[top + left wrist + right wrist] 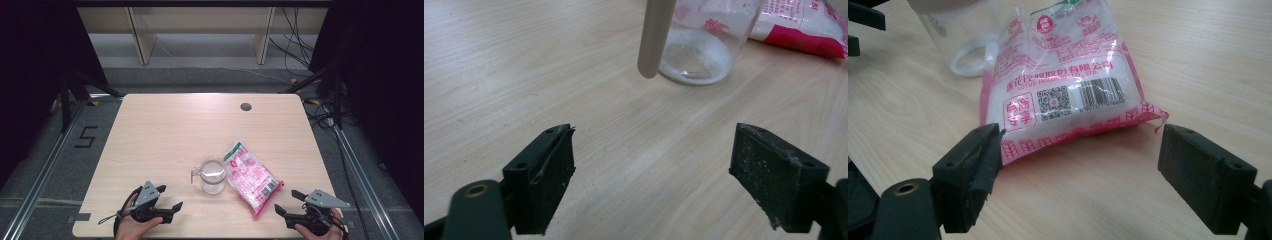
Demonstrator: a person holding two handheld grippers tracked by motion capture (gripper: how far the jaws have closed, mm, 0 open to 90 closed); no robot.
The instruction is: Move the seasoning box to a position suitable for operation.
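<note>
In the high view, the clear jar (212,175) and the pink bag (251,178) are seen touching at lower centre, between the left gripper (167,197) and right gripper (287,202), both spread and empty. White grains in the jar's bottom (694,60) and the bag's barcode (1100,92) are resolved in the gripper views.

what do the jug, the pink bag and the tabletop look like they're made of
Clear handled jug: glass or hard clear plastic, can't tell which; see-through wall, glossy, white grains showing at its bottom. Pink-and-white printed bag: thin glossy plastic film; it crinkles, glints, and white contents show through. Pale wood-grain tabletop: probably laminate board; even printed-looking grain, matte sheen.
</note>
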